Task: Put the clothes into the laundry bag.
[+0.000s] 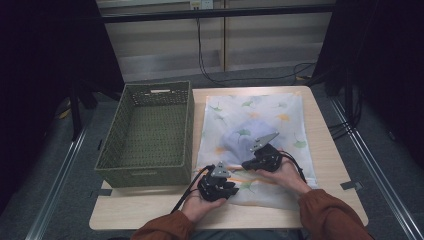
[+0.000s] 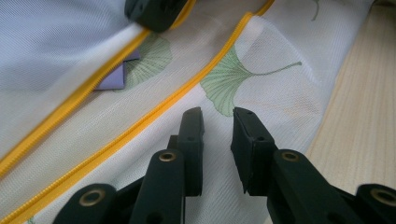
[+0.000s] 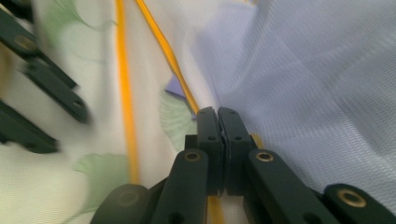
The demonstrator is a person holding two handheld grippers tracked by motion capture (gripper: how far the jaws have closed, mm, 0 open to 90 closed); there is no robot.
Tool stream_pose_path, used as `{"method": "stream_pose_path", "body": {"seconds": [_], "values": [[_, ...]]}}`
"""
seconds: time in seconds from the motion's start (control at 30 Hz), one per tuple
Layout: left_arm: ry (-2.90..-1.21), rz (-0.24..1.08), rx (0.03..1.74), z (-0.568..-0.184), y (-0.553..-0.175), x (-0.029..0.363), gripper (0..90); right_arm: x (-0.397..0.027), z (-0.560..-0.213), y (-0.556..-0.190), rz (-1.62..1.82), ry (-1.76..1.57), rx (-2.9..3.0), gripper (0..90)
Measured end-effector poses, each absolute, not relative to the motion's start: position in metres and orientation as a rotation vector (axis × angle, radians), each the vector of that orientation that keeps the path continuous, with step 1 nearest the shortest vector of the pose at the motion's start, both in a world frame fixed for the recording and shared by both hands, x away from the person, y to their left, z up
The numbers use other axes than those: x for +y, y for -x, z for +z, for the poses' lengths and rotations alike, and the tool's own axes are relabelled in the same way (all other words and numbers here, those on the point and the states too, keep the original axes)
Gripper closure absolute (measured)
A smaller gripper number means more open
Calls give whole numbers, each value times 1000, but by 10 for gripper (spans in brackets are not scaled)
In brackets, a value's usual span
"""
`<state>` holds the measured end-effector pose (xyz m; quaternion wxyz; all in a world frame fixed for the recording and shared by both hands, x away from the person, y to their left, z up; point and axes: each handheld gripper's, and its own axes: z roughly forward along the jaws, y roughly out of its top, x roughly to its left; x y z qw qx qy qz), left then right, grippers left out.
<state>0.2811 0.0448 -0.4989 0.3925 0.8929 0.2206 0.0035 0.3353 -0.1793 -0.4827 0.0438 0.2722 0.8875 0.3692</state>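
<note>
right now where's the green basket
In the high view the green basket sits at the table's left side, right beside the leaf-print mesh bag, just ahead of the left gripper.

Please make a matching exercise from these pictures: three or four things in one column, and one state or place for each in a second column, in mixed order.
Things:
1. green woven basket
2. white mesh bag with ginkgo leaf print
3. left gripper
4. right gripper

States or places:
a. jaws apart above the bag
b. jaws shut at the yellow zipper
c. empty, left of the bag
d. flat on the wooden table

Pairs: 1-c, 2-d, 3-a, 4-b
</note>
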Motion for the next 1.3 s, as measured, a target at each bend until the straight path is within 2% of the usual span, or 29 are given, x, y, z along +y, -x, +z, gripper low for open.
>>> {"method": "stream_pose_path", "body": {"seconds": [0.33, 0.53, 0.77, 1.07, 1.3], "values": [[-2265, 21, 571, -499, -280, 44, 744, -191, -447, -311, 1457, -813, 2680, 892], [-2259, 23, 579, -499, -280, 43, 744, -188, -460, -295, 1366, -789, 2798, 891], [-2258, 8, 587, -499, -280, 43, 723, -190, -483, -302, 1227, -844, 2823, 884], [-2261, -34, 559, -499, -277, 32, 723, -198, -487, -313, 1252, -920, 2767, 779], [-2237, -43, 562, -498, -279, 36, 694, -205, -478, -312, 1336, -935, 2708, 735]]}}
